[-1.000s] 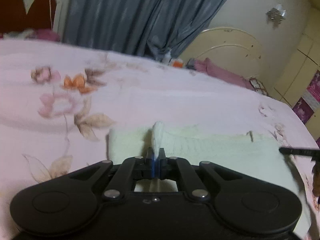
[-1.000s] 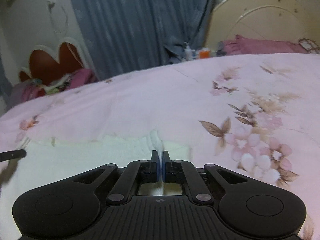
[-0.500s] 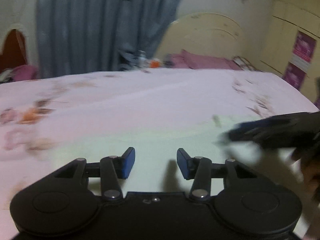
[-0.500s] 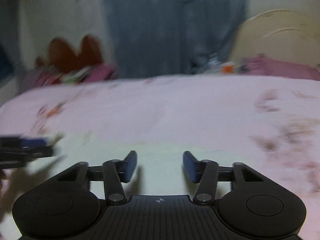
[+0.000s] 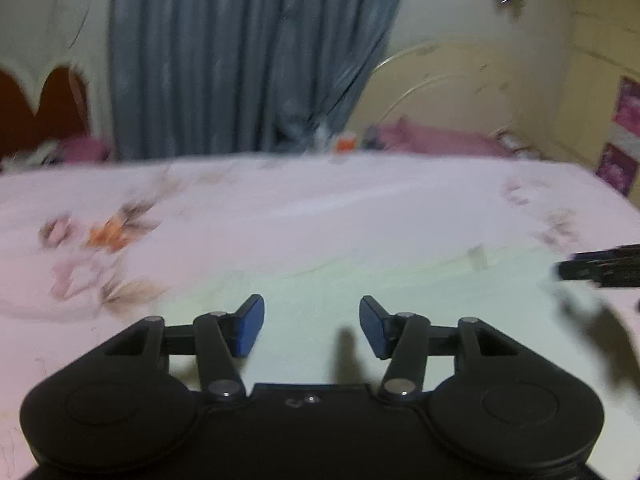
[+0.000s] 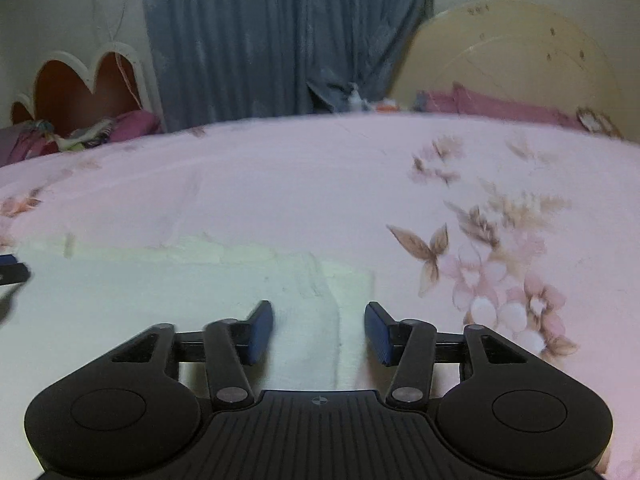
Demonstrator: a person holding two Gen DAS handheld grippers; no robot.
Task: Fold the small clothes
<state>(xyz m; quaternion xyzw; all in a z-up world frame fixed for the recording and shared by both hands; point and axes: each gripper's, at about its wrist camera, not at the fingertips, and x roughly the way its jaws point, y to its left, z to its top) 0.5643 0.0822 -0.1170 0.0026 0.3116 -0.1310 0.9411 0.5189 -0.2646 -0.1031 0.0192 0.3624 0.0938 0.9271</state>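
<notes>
Left gripper (image 5: pixel 311 326) & right gripper (image 6: pixel 319 333): jaws apart, just opened, nothing clamped. Pale garment (image 6: pixel 168 292) lay flat on pink floral bedsheet (image 6: pixel 304 184), directly below both grippers. Left view blurred.

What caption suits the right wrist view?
Open right gripper above a pale folded garment on a floral pink bedsheet.

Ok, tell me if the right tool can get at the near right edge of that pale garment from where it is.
Probably yes. The right tool is open and empty, hanging just over the pale garment, whose right edge lies flat on the bedspread between its fingers. Nothing covers that edge; the left tool sits far off to the side.
</notes>
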